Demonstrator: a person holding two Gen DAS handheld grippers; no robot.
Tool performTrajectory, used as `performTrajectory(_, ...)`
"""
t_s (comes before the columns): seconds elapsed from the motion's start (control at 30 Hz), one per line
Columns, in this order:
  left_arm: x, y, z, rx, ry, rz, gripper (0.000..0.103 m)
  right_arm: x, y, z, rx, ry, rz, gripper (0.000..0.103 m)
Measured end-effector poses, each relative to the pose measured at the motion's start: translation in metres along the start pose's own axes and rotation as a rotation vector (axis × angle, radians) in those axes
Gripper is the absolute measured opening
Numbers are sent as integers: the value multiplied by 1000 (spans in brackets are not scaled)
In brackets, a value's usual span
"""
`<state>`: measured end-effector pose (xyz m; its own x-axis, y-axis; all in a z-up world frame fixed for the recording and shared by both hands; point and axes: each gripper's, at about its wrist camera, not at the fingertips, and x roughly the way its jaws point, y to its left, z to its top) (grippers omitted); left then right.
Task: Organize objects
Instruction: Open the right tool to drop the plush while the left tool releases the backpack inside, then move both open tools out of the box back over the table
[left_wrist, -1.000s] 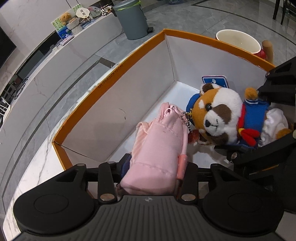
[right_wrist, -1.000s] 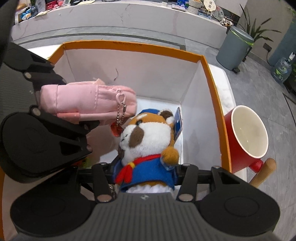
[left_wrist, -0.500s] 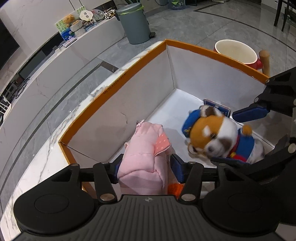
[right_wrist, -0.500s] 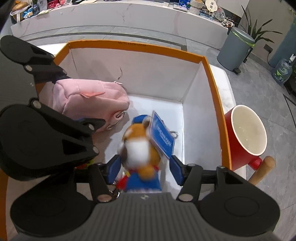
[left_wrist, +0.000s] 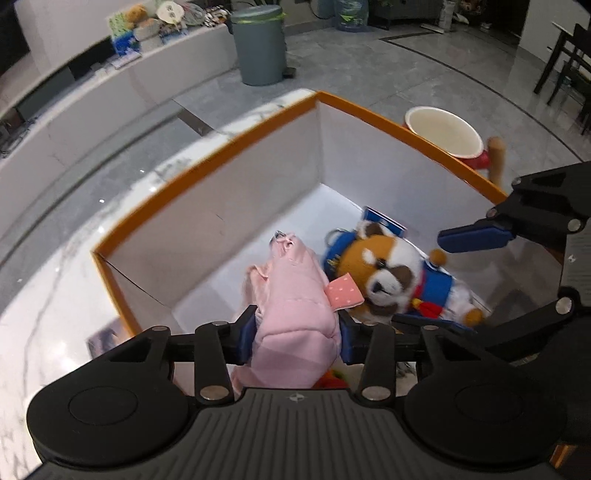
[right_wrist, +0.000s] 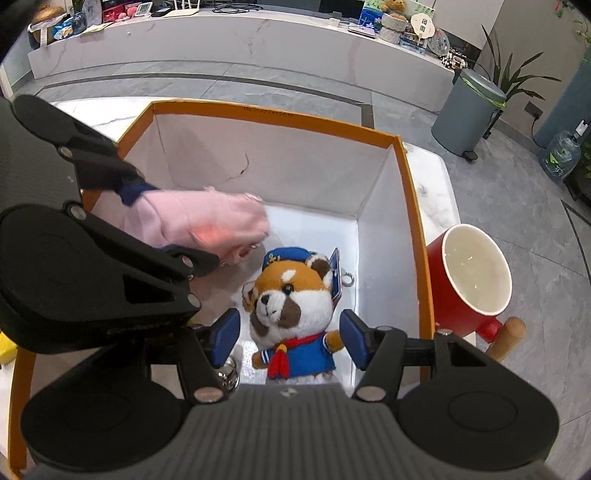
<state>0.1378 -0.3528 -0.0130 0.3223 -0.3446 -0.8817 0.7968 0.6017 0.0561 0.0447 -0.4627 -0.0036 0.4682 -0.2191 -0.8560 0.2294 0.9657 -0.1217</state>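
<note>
Since a second ago we have let go of the plush red panda (right_wrist: 291, 314): the right gripper (right_wrist: 290, 338) was clamped on its blue sailor body, and now its fingers stand wide apart on either side with nothing between the pads, the toy lying free on the white floor of the orange-rimmed box (right_wrist: 417, 236). The pink pouch (left_wrist: 291, 306), carried higher before, has come down into the box too.

The panda lies on its back, its long axis running from the feet nearest the right gripper to the capped head, which points toward the far wall; its blue tag (right_wrist: 335, 273) sticks up beside its right-hand ear in the right wrist view. The pouch stretches lengthwise away from the left gripper (left_wrist: 295, 338), zipper end (left_wrist: 282, 236) toward the far wall. The left gripper's blue pads sit against both sides of the pouch, narrowly parted; whether they are pressing it we cannot tell.

Pouch and panda lie side by side, touching at the pouch's dotted label (left_wrist: 343, 295). We count one panda, one pouch, one box.

Outside the box, just beside its wall, stands one red pot (right_wrist: 469, 280) with a wooden handle (right_wrist: 508, 338). On the floor beyond is one grey bin (right_wrist: 467, 110).
</note>
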Motion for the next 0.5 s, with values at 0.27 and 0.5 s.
performTrajectory(0.27, -6, -19, -3, 91, 12, -95, 49, -6, -2, -17, -52, 25, 14, 62)
performTrajectory(0.5, -23, -26, -6, 112, 1, -91, 52, -17, 0, -22, -64, 19, 15, 62)
